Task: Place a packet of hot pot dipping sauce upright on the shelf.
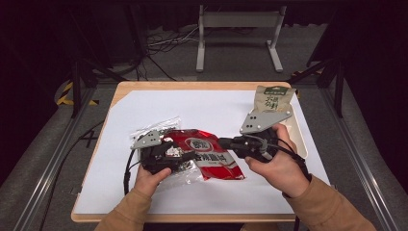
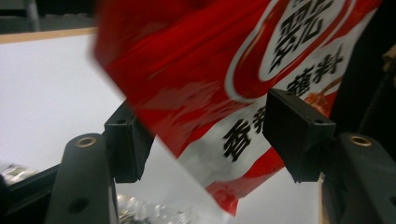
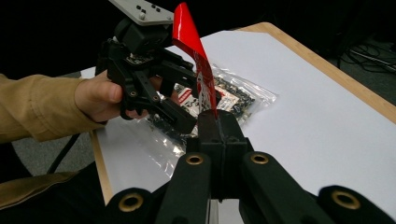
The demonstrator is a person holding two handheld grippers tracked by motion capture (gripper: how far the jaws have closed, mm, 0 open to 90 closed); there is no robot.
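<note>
- Your right gripper (image 3: 215, 122): jaws clamped on the edge of the red packet (image 1: 208, 153).
- Your left gripper (image 2: 205, 140): jaws apart, the packet's other end between the pads, unpressed.
- Packet held above the clear bag (image 3: 238, 95), near the table's (image 1: 202, 85) front-left area.

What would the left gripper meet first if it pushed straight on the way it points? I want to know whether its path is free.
Probably the red packet: it hangs between the open jaws of the left gripper, just ahead, though depth is unclear.
</note>
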